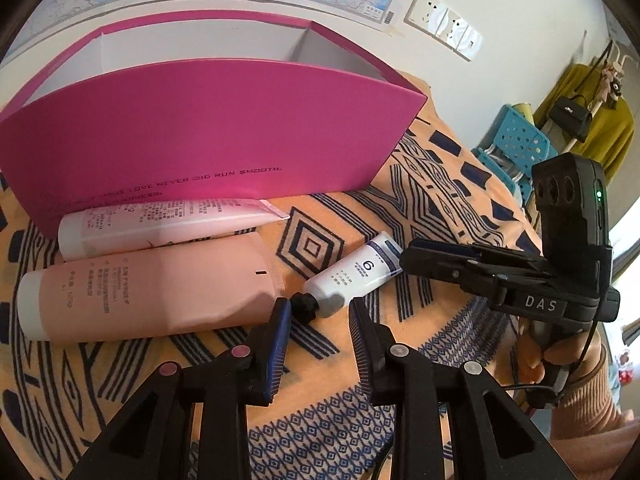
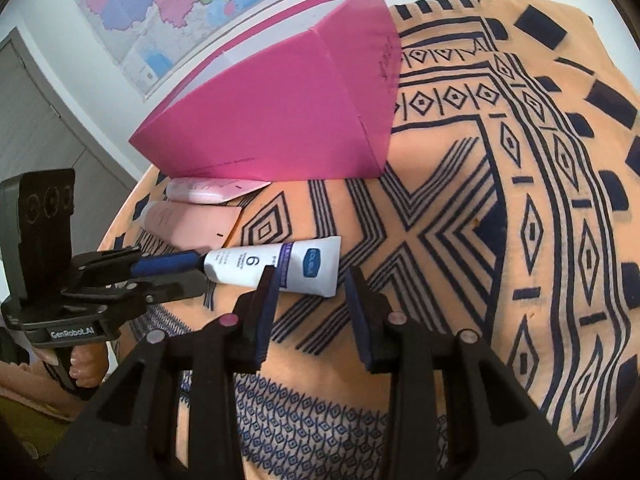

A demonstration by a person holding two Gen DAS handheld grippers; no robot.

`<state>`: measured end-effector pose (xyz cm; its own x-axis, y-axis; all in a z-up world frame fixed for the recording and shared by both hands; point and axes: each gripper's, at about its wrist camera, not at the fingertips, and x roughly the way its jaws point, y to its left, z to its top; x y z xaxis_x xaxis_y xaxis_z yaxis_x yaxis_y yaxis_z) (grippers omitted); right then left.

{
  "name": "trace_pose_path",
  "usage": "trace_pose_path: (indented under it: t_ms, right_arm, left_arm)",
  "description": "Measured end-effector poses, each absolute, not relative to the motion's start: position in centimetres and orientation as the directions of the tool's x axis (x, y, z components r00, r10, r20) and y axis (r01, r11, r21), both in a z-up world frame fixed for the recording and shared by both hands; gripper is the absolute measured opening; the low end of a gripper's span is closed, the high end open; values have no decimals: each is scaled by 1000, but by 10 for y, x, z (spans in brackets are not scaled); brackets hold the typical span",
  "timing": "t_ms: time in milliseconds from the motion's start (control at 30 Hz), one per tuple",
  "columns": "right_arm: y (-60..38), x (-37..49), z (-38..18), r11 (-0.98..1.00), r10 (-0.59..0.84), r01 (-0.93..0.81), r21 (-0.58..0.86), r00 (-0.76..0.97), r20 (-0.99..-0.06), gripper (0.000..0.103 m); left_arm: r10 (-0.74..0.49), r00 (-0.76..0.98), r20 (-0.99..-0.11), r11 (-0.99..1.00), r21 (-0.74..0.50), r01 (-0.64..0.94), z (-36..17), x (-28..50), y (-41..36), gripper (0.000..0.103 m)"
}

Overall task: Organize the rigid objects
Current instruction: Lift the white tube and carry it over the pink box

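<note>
My left gripper [image 1: 320,305] is clamped on the black cap end of the small white tube [image 1: 352,276], which lies on the patterned cloth [image 1: 440,184] near the pink box [image 1: 208,128]. My right gripper [image 2: 310,276] hangs partly open, empty, by the tube's crimped end.

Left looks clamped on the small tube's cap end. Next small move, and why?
Probably lift straight up with the left gripper. Its pads appear shut on the cap end of the small white tube, which lies on the cloth, and the pink box is open-topped just behind. The right gripper is open and empty by the tube's tail, so keep it clear.
</note>
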<state>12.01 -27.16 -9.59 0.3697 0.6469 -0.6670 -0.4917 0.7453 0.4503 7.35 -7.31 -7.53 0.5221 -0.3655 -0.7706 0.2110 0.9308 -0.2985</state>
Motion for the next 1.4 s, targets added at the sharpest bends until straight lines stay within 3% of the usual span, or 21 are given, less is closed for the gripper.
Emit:
trace_pose_path:
  t_ms: [700, 1400]
  right_arm:
    - [-259, 109, -87, 743, 643, -522, 419, 384, -663, 40]
    - [-262, 93, -40, 727, 666, -576, 374, 457, -590, 40]
  left_arm:
    - [-371, 531, -762, 929, -303, 214, -68, 69, -74, 29]
    - [-373, 608, -701, 928, -287, 238, -30, 54, -69, 29]
